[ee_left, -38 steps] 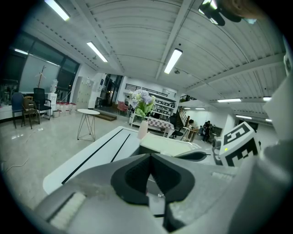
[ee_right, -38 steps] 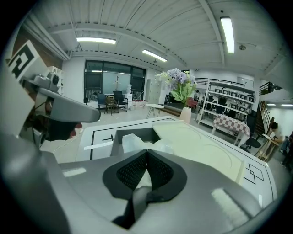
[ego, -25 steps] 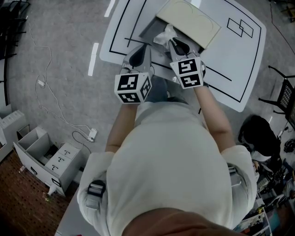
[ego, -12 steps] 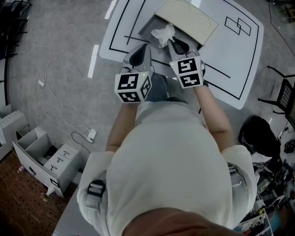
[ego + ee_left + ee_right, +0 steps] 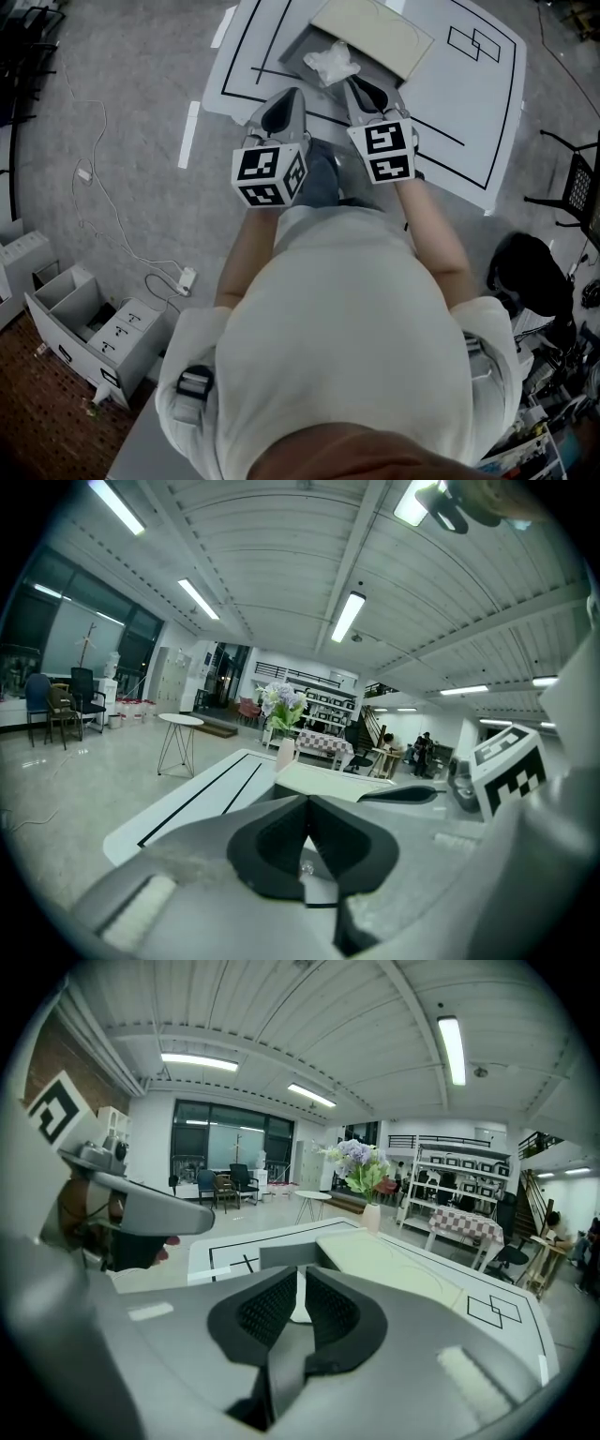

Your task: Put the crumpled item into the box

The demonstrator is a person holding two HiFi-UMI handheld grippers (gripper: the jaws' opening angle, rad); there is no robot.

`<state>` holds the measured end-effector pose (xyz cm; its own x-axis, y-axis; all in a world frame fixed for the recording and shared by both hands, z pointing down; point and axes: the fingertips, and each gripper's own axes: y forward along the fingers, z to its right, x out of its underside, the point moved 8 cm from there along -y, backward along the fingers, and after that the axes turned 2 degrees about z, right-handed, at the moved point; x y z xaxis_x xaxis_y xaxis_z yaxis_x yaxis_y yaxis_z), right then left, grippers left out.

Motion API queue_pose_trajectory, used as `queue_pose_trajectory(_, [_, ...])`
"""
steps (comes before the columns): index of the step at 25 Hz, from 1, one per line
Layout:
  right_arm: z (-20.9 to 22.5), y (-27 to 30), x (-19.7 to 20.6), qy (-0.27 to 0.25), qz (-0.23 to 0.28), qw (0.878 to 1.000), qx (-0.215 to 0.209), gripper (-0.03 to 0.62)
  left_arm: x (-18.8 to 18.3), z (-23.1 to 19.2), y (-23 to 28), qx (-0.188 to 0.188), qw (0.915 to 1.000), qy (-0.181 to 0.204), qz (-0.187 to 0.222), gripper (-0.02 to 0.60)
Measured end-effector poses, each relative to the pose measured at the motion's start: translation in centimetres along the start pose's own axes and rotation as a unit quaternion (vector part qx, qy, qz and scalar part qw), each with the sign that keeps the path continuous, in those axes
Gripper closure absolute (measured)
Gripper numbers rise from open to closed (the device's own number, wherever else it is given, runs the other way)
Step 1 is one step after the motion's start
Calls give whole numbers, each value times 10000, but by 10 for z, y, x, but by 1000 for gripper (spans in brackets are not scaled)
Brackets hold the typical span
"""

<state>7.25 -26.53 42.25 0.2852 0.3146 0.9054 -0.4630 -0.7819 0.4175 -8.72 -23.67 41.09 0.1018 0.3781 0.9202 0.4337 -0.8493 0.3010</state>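
Note:
The crumpled white item [image 5: 333, 64] lies inside the grey box [image 5: 298, 56], whose beige lid [image 5: 370, 28] stands open behind it. My right gripper [image 5: 352, 82] hovers just in front of the item, its jaws drawn together to a thin slit with nothing seen between them [image 5: 298, 1297]. Left of it, my left gripper [image 5: 296, 93] is at the box's near edge, shut and empty [image 5: 307, 829]. The right gripper view looks over the box [image 5: 281, 1255] and lid [image 5: 394, 1260].
The box sits on a white table [image 5: 469, 103] marked with black lines. On the grey floor are a white tape strip [image 5: 190, 120], a cable with a plug [image 5: 186, 277] and a drawer unit [image 5: 94, 328]. A black chair [image 5: 581, 197] stands at the right.
The crumpled item was upright at the right gripper's tip over the box edge; now it lies flatter in the box and the right gripper has drawn back slightly. The left gripper held still.

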Motion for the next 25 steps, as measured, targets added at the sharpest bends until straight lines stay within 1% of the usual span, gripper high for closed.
queue_pose_trajectory(5, [-6, -28, -1, 42, 200, 9996, 197, 592, 4, 11, -14, 71, 9999, 19, 69, 582])
queue_pose_trajectory(14, [-19, -86, -1, 239, 567, 9972, 427, 594, 13, 35, -47, 133, 9997, 46, 183, 583])
queue_pose_trajectory(25, [-37, -152, 13, 435, 955, 9928, 578, 594, 31, 67, -91, 207, 9994, 89, 264, 583])
